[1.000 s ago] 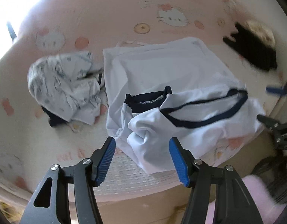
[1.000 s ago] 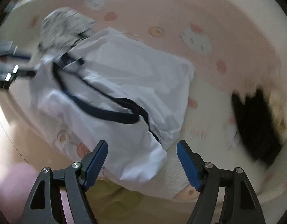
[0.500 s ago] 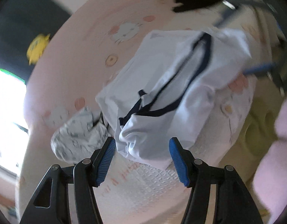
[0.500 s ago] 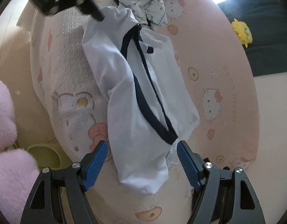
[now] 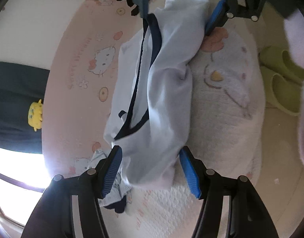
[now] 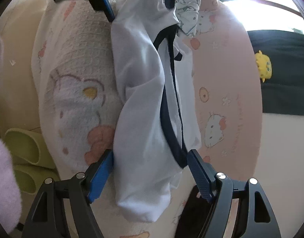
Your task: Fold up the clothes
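Left gripper (image 5: 151, 168) and right gripper (image 6: 151, 175) facing each other; both with jaws spread wide

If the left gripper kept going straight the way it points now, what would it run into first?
Most likely the white shirt with navy trim: its bunched end already lies between the open fingers of the left gripper. Farther along the same line the right gripper faces it from the shirt's other end. Depth is hard to judge.
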Demonstrator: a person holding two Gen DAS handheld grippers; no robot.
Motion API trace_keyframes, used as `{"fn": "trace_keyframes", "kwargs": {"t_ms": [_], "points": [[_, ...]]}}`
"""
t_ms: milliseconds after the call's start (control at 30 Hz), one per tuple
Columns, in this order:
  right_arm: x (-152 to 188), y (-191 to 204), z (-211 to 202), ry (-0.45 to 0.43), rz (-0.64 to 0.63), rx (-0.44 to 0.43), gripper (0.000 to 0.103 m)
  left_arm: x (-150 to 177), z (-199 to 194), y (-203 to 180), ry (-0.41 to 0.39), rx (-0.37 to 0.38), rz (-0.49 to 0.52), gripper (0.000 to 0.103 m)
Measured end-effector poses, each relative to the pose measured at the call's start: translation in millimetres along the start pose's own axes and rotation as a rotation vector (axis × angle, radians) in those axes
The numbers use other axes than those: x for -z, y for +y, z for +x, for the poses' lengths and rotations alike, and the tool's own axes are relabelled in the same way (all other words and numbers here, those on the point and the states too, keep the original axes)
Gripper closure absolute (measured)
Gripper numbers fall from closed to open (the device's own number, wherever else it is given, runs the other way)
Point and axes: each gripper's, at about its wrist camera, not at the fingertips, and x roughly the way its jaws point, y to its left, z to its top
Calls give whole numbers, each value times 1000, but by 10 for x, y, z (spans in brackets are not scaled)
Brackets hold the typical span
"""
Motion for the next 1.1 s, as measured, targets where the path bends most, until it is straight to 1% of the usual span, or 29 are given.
{"fn": "trace_keyframes", "kwargs": {"t_ms": [67,133,200,233,300,333,367,433,500,567,600,633,667,700,733,767,800,833,867,933,967,1100], "points": [[-24,40,34,-9,-42,37,27,13,54,-95,-8,-67,77,45],[-13,114,48,-30,-96,93,24,26,108,-190,-17,-133,154,45],[17,198,55,-51,-154,148,22,39,162,-285,-25,-200,230,36],[42,240,60,-57,-180,174,22,46,189,-333,-29,-233,269,34],[110,314,70,-53,-216,217,22,132,199,-477,-61,-330,374,32],[140,327,70,-47,-213,224,22,155,189,-512,-76,-352,394,33],[152,316,75,-40,-193,221,22,156,191,-520,-75,-362,387,33],[165,294,68,-24,-151,212,22,105,218,-472,-36,-344,330,33],[136,279,73,6,-114,194,23,36,253,-378,21,-305,248,33],[163,308,110,17,-121,196,25,-13,281,-306,60,-278,190,33],[193,348,89,11,-142,200,34,-23,280,-294,66,-275,179,33],[219,402,78,4,-162,187,43,-18,275,-298,64,-277,181,33],[252,457,73,-3,-178,167,62,-13,275,-304,58,-278,182,35],[275,517,72,-15,-201,171,64,-11,277,-305,55,-270,179,41],[308,581,76,-33,-234,199,65,18,288,-286,56,-251,170,44],[336,629,83,-48,-262,219,67,26,308,-269,62,-219,158,55],[346,632,90,-54,-268,214,70,21,331,-255,69,-183,145,72],[339,601,96,-52,-253,190,71,31,374,-260,77,-154,142,80],[329,546,101,-45,-228,154,74,47,426,-272,84,-128,143,91],[305,382,114,-25,-157,56,79,62,420,-291,88,-128,158,92],[308,325,131,-14,-137,27,83,58,396,-261,103,-115,148,93],[406,76,245,45,-56,-78,93,64,349,-27,135,7,53,93]]}}
